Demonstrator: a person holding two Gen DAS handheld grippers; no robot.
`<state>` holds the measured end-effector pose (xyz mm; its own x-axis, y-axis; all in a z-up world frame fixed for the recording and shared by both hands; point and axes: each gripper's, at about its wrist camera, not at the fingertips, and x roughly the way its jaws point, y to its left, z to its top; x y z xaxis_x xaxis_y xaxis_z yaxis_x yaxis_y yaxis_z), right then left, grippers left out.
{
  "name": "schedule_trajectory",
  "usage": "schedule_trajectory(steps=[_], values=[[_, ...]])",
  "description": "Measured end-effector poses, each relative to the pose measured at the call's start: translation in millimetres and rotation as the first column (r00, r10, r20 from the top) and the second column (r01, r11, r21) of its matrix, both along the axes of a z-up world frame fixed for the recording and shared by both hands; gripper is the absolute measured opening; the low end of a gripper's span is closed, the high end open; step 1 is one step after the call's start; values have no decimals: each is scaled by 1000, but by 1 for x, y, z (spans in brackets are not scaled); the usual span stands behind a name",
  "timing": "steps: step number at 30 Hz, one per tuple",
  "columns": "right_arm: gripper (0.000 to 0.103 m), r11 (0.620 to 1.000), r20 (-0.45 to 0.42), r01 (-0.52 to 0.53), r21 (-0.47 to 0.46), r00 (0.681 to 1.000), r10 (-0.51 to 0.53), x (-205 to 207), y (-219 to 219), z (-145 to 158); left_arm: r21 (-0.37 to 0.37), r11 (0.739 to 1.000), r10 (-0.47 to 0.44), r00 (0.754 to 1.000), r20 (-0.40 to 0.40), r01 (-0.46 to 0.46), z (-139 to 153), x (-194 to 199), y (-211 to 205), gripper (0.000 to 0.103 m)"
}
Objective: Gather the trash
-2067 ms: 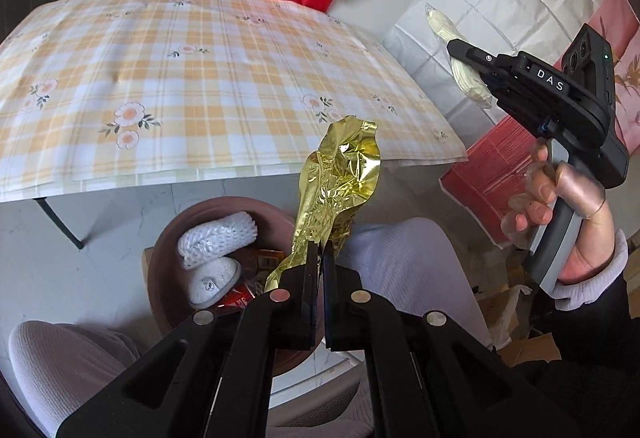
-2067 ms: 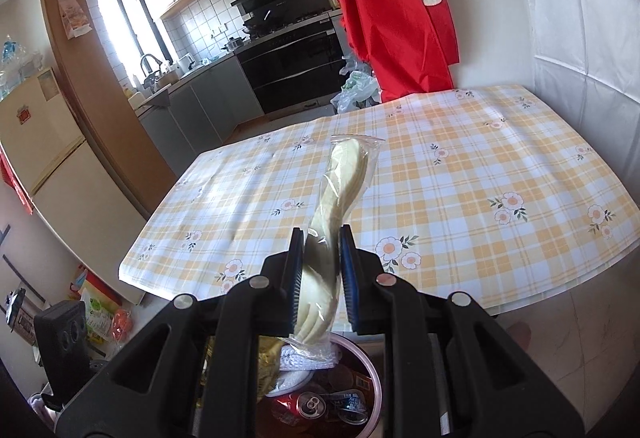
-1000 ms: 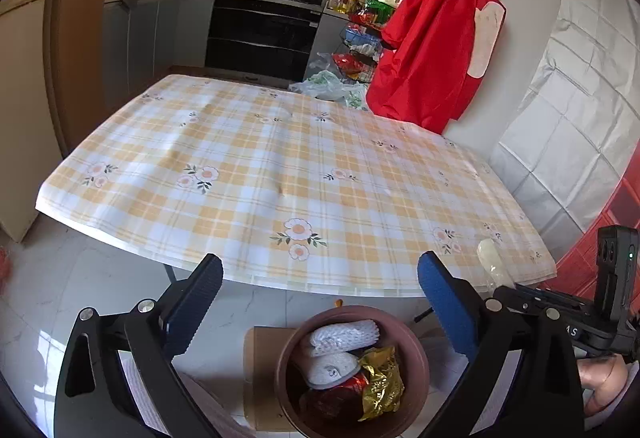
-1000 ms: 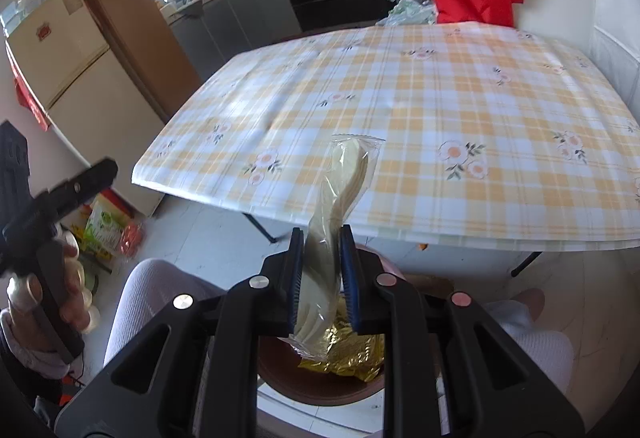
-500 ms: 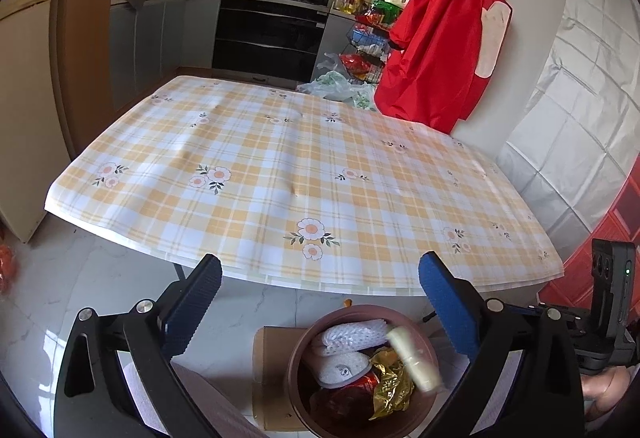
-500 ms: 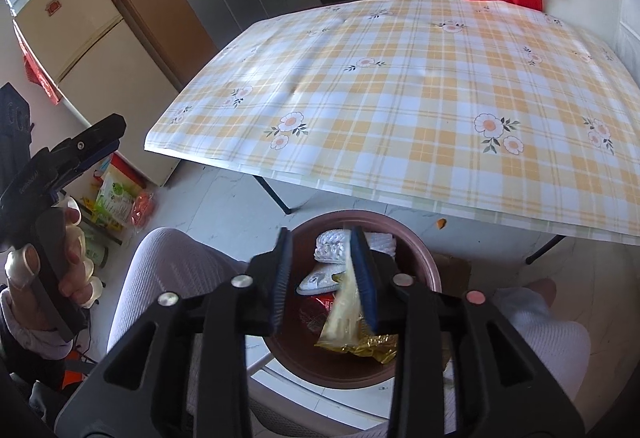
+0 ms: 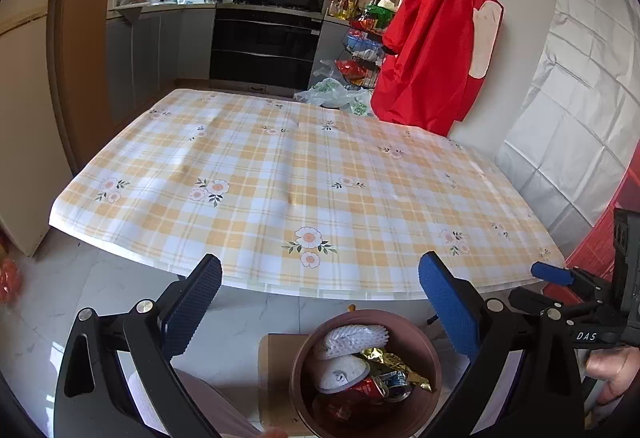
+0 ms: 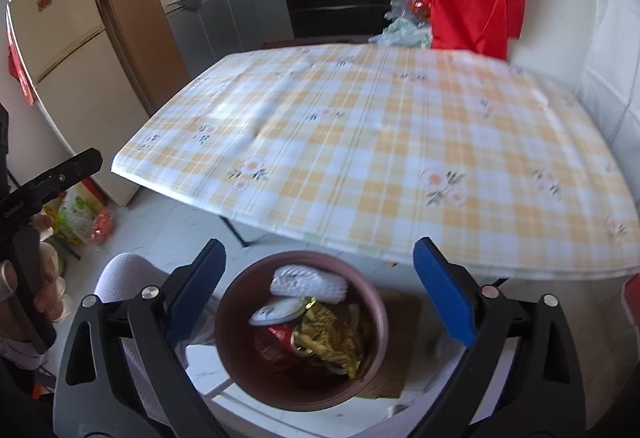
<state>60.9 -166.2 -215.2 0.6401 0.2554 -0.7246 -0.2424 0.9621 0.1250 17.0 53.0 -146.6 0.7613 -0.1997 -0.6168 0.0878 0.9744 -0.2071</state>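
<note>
The trash (image 8: pixel 316 322), a white foam net, a white wrapper, a crushed red can and crumpled gold foil, lies piled in the brown round bin (image 8: pixel 228 326) at the bottom centre of the right wrist view, on the floor just in front of the near edge of the table (image 8: pixel 400 142). The bin sits there so that anything let go at the table edge falls straight in. The right gripper (image 8: pixel 318 282) hangs directly over the bin's mouth, its blue-padded jaws opening and already spread wide, with nothing between them. In the left wrist view the left gripper (image 7: pixel 320 298) is likewise spread wide and empty, held above the same bin at the lower centre of the frame. The checked floral tablecloth shows no litter on it in either view, so the collecting looks finished or close to it.
</note>
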Motion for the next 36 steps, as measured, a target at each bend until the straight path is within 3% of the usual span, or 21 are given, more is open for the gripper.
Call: schedule_trajectory(steps=[11,19,24,36], values=[[96,998,204,54,-32,978,-46,-5,-19,93,4,997,-71,993,100,71,64,-3,-13,97],[96,996,303,80,-30,950,-68,-16,-27,143,63,992,-120,966,230,108,120,-11,-37,97],[96,996,333,86,-15,940,-77,-22,-29,158,140,987,-119,947,299,80,142,-17,-52,97],[96,996,335,86,-9,939,-78,-24,-30,160,136,987,-121,943,308,82,152,-15,-63,97]])
